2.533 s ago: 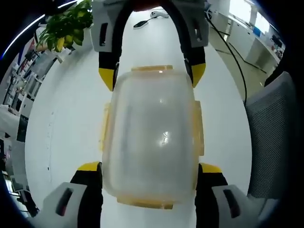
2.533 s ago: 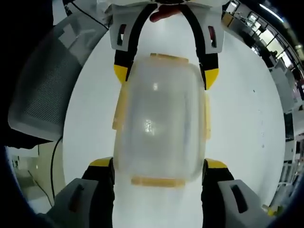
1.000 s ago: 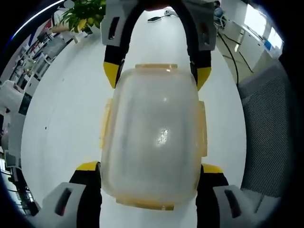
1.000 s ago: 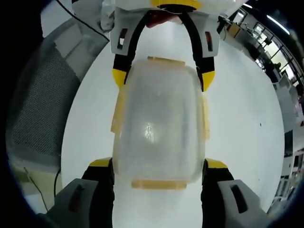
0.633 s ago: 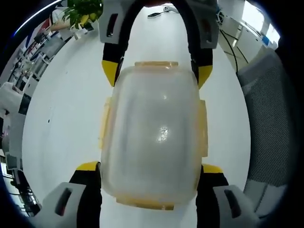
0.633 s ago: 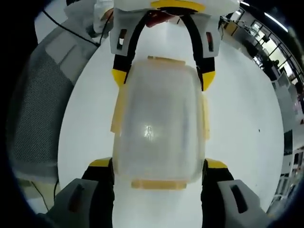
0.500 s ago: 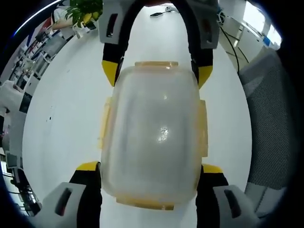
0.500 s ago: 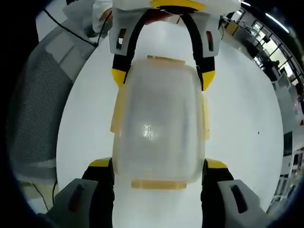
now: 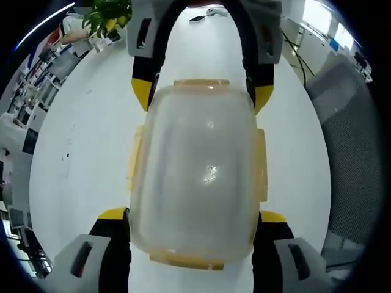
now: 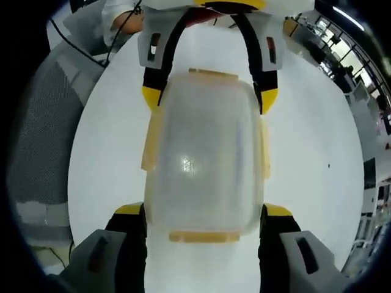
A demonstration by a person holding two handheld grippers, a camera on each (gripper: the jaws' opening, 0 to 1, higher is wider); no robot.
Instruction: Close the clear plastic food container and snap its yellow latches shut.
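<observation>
Container [image 9: 194, 177] interior — clouded, contents unreadable — far claw [image 9: 201, 101] tips partly behind it

A white table [image 9: 79, 146] spans mid-frame. A potted plant [image 9: 109, 13] sits upper left, a grey mesh chair [image 9: 351, 152] right, bright windows [image 9: 317, 12] upper right.

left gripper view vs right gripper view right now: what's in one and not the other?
Left gripper view: a potted plant at upper left and a dark object on the far table. Right gripper view: a person's sleeve and hand at upper left. Both: the clear container with yellow latches held between the left gripper and the right gripper, the white table, a grey mesh chair.
</observation>
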